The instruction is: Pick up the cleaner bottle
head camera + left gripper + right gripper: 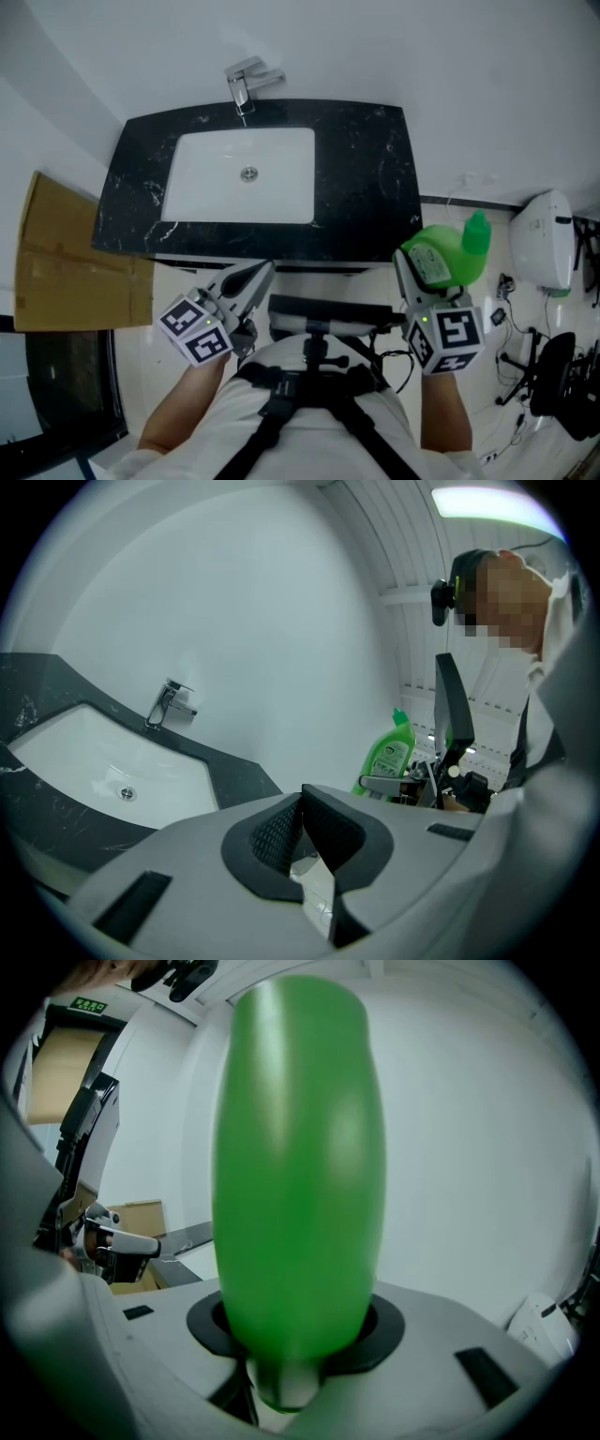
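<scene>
Bottle (448,255), green cleaner: held upright, cap uppermost, in the right tongs (417,274), whose jaws stood part open and pressed on its lower body. It hung in the air, clear of the tabletop (366,178) and off its right front corner.

Left tongs (258,278): jaws closed together, nothing held, before the sink (211,178).

Risk: the bottle was smooth and rounded, gripped low with most of its height above the pads. A tilt or quick swing could lever it loose and drop it. A harder squeeze could dent the plastic.
</scene>
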